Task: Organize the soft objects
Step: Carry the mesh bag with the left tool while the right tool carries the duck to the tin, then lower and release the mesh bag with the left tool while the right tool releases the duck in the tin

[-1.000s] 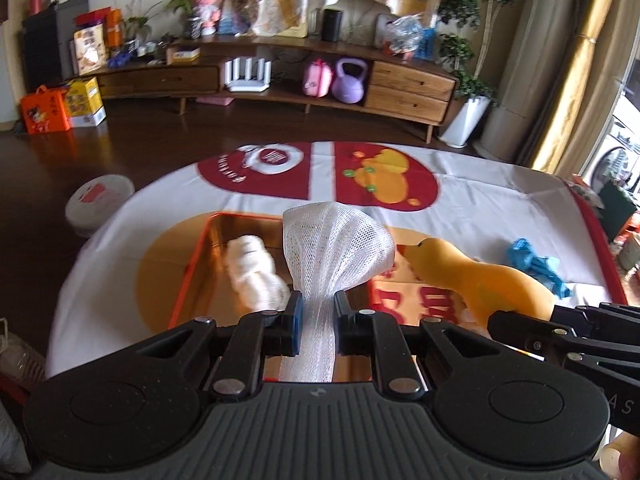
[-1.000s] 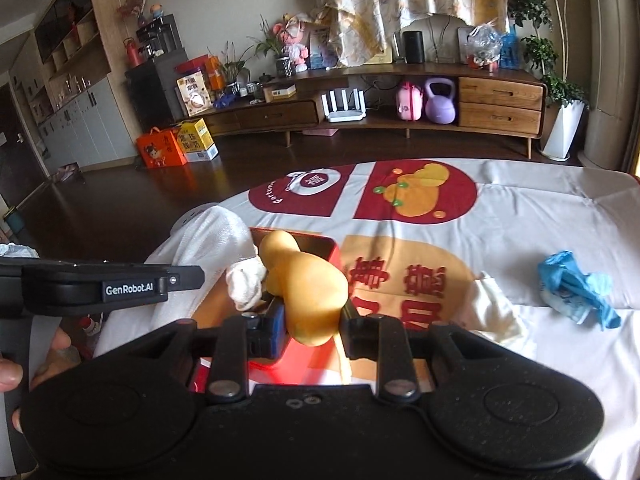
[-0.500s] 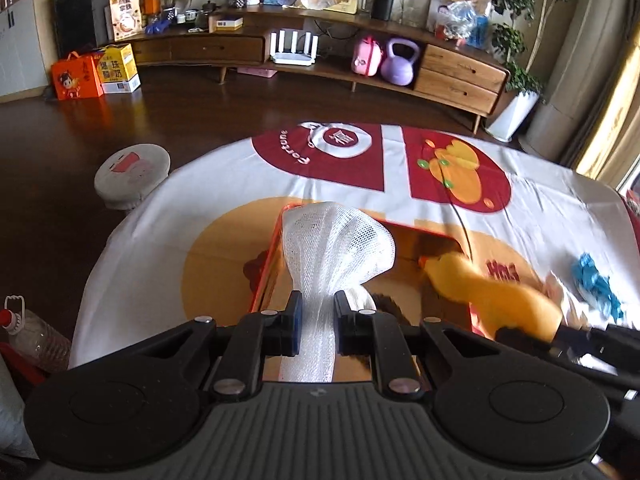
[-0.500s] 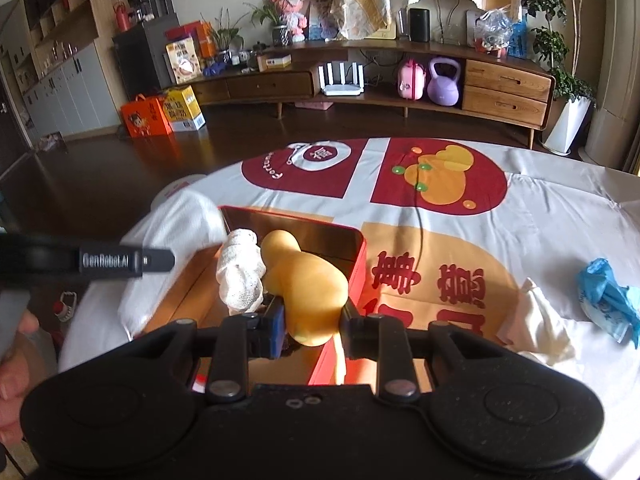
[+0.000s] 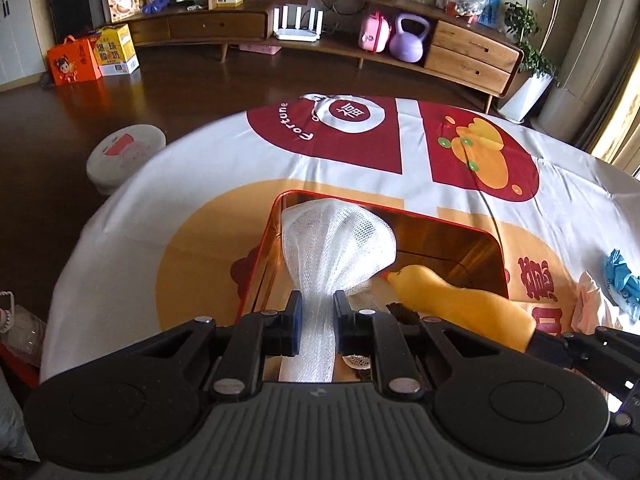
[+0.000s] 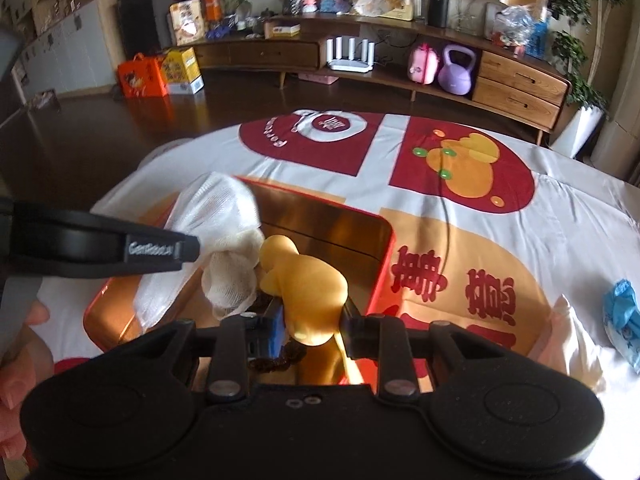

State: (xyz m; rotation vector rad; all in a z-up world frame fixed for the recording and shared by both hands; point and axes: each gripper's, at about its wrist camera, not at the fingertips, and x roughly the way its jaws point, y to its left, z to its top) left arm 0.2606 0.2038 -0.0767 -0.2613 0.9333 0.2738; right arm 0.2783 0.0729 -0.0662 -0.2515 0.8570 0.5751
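Observation:
My left gripper (image 5: 316, 320) is shut on a white mesh bag (image 5: 336, 248) and holds it over the red tin box (image 5: 472, 236), at its left side. My right gripper (image 6: 314, 320) is shut on a yellow gourd-shaped soft toy (image 6: 308, 284), held over the same box (image 6: 384, 248). The toy also shows in the left wrist view (image 5: 460, 304), right of the mesh bag. A white gauze bundle (image 6: 234, 280) sits in the box beside the toy. The left gripper's body (image 6: 100, 248) shows in the right wrist view.
A blue crumpled glove (image 6: 624, 312) and a white cloth (image 6: 572, 344) lie on the tablecloth right of the box. A dark object (image 6: 272, 360) lies in the box under my right gripper. The round table's edge (image 5: 100, 216) drops off to the left.
Both grippers have moved forward over the box with their loads. The mesh bag and yellow toy now sit lower and deeper inside the box.

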